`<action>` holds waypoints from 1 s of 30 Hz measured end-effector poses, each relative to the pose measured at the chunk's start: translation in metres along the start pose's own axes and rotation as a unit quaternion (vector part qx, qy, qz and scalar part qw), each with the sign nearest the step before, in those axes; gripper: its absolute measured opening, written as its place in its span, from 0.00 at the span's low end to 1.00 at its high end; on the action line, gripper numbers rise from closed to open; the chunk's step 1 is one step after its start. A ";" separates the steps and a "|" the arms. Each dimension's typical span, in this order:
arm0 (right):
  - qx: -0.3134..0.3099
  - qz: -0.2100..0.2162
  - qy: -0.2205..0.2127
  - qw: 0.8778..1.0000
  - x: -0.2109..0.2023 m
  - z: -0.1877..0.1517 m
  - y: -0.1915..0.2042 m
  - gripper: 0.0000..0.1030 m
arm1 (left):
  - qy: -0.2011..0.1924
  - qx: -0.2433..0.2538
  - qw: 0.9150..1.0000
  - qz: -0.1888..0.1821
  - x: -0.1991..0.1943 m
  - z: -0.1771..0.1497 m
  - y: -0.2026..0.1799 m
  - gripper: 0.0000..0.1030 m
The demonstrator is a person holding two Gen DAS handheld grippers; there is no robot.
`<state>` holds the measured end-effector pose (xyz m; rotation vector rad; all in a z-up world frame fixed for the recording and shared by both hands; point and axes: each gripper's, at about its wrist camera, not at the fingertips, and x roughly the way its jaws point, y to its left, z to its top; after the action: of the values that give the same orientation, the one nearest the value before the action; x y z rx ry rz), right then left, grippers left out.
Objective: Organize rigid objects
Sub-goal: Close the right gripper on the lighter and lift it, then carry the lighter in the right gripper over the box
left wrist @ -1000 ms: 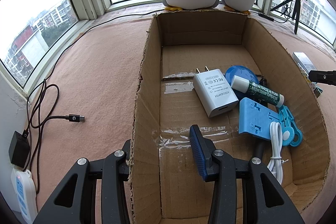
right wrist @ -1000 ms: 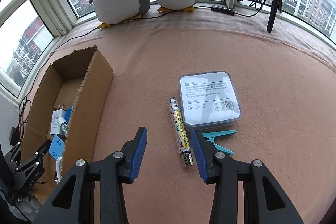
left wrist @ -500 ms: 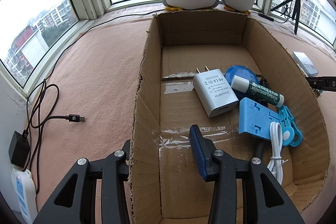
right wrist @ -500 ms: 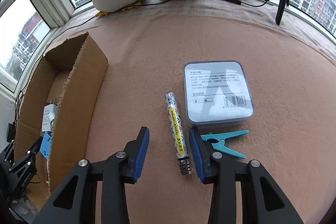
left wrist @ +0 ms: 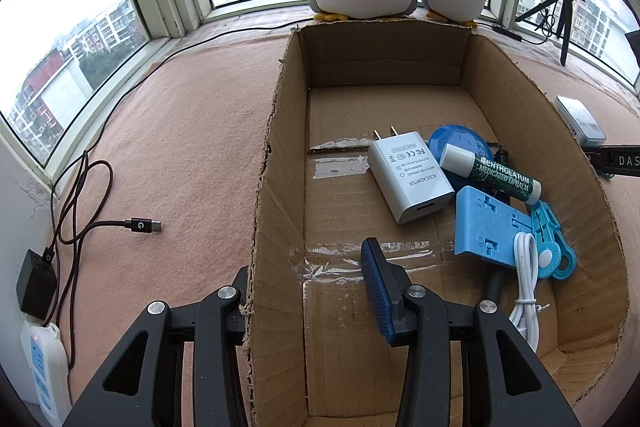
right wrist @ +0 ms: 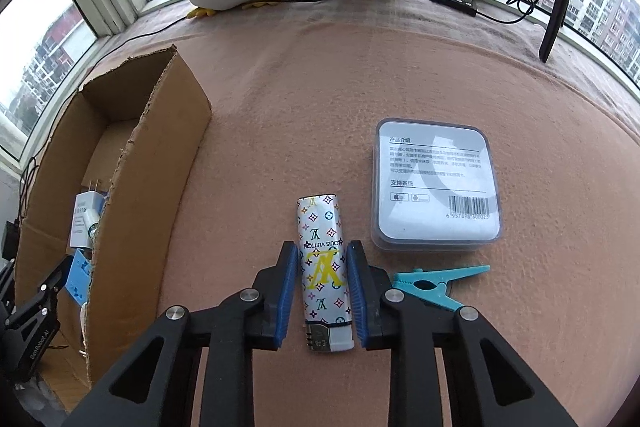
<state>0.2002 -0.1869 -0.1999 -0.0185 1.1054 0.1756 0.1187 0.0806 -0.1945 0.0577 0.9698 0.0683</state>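
My right gripper (right wrist: 322,291) has dropped over the lighter (right wrist: 325,267); jaws closing, pads flanking it. Left gripper (left wrist: 308,311) narrowly straddles the cardboard box (left wrist: 276,167) wall.

The left hand-held gripper (left wrist: 308,301) straddles the left wall of a cardboard box (left wrist: 276,187). Inside lie a white charger (left wrist: 410,181), lip balm (left wrist: 490,174), blue plate (left wrist: 452,139) and white cable (left wrist: 526,287).
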 end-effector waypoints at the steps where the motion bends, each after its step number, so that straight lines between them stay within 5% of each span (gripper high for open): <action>1: -0.002 -0.001 0.000 1.000 0.001 0.000 0.001 0.22 | 0.000 0.000 1.000 0.000 0.000 0.000 0.000 0.44; 10: -0.047 -0.016 0.014 0.999 0.005 0.004 0.014 0.27 | 0.000 -0.001 1.000 0.000 -0.001 -0.001 0.000 0.44; 14: -0.053 -0.019 0.016 0.998 0.004 0.003 0.015 0.20 | 0.000 -0.003 1.000 -0.001 -0.001 -0.002 0.000 0.44; 30: -0.011 0.014 -0.021 1.000 -0.031 -0.008 0.020 0.20 | 0.000 -0.003 1.000 -0.001 -0.001 -0.001 0.000 0.44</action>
<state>0.1764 -0.1725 -0.1750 -0.0192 1.0617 0.2131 0.1170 0.0802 -0.1947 0.0508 0.9688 0.0693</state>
